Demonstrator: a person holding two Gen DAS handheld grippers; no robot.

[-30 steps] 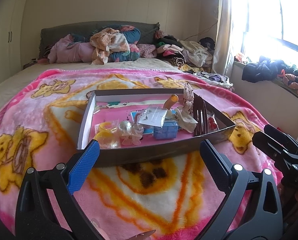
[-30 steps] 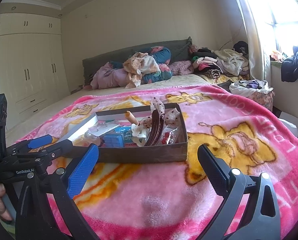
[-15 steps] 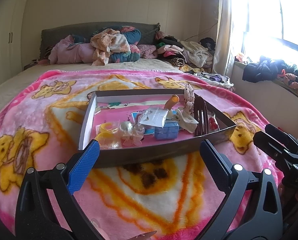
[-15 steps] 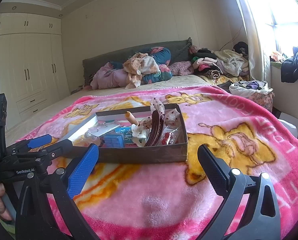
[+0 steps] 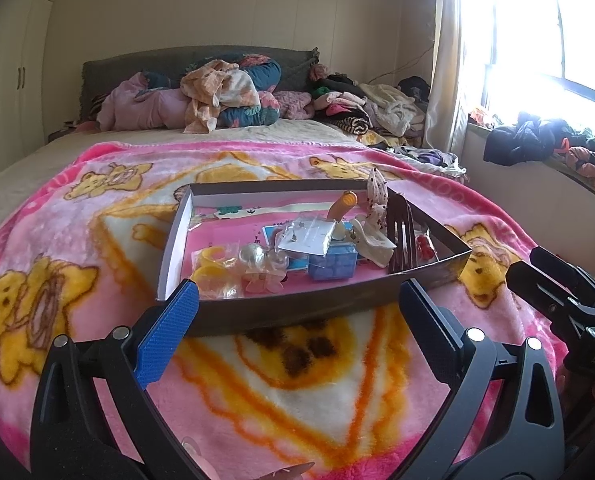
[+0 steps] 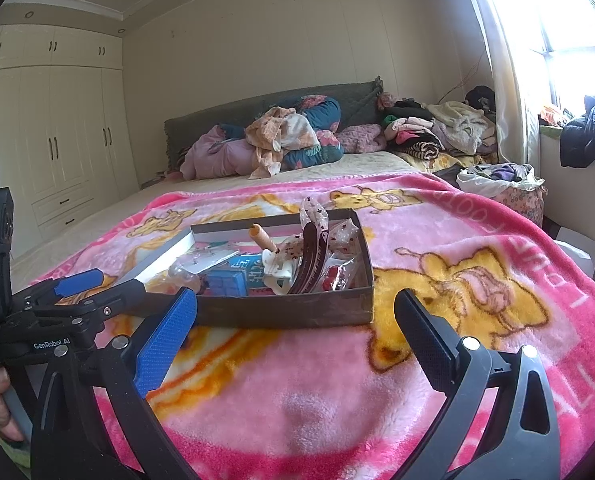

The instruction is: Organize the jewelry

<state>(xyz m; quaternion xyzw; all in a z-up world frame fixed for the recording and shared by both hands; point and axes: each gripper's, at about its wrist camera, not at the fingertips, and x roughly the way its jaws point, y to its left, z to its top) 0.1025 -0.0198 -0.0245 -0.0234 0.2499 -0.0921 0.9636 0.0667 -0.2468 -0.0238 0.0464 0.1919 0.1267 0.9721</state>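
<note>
A shallow dark cardboard box sits on the pink blanket. It holds a blue cube box, a brown hair clip, a clear packet with earrings, yellow rings in plastic, an orange-tipped piece and a spotted ribbon. My left gripper is open and empty just before the box's near wall. My right gripper is open and empty, near the box's right corner. Each gripper shows in the other's view: right, left.
The pink cartoon blanket covers the bed. Piled clothes and bedding lie at the headboard. More clothes lie on the window ledge at right. White wardrobes stand at left.
Both grippers stay almost still and open; the left view has crept very slightly. Nothing in the box has moved.
</note>
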